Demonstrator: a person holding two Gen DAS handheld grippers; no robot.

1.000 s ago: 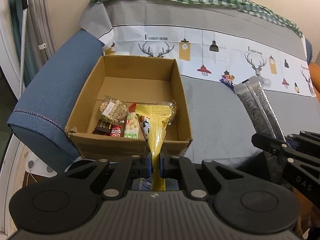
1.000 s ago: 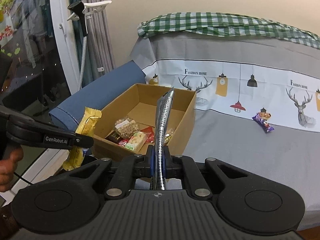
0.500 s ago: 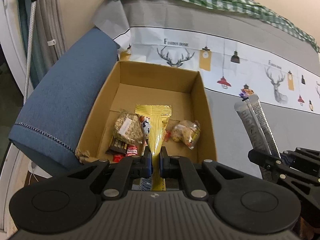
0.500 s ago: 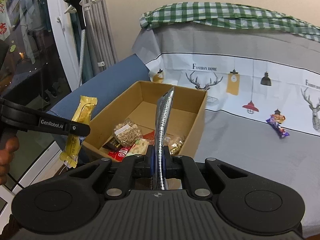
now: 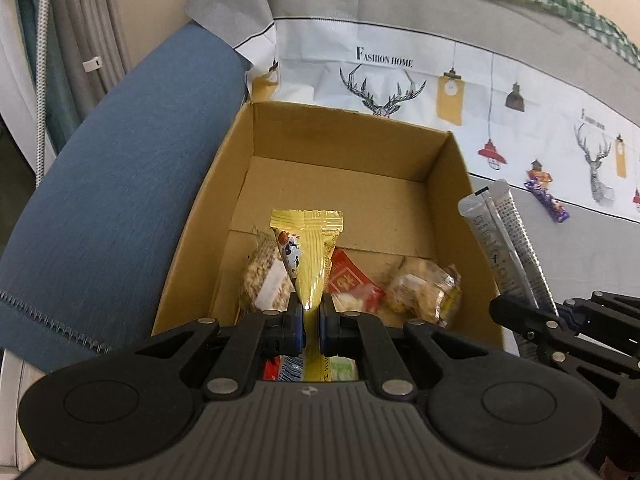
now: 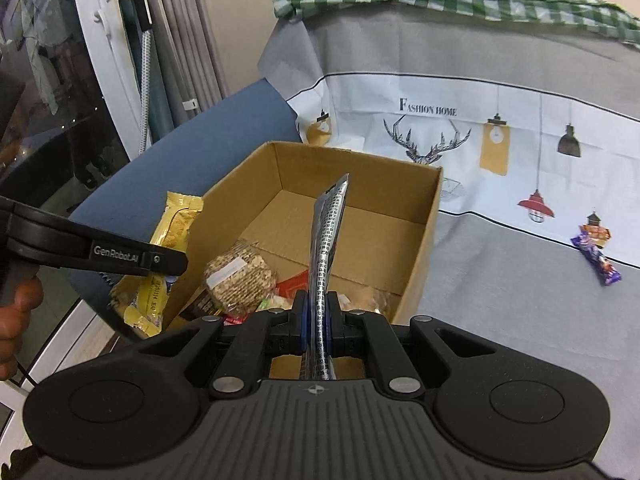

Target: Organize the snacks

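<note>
The yellow packet (image 5: 306, 256) stands lengthwise along the left gripper (image 5: 311, 322), its crimped end pointing away over the cardboard box (image 5: 448, 184). It is shiny gold with a small cartoon print, pinched between the closed fingers. The silver packet (image 6: 326, 248), long and narrow with dark lettering, points up and forward over the box's near edge, clamped in the right gripper (image 6: 316, 330). A person's hand (image 6: 16, 320) grips the left tool's handle left of the box. Inside the box lie an oat bar (image 6: 240, 278) and other snacks; a purple packet (image 6: 596, 258) lies on the grey cloth well right of the box.
</note>
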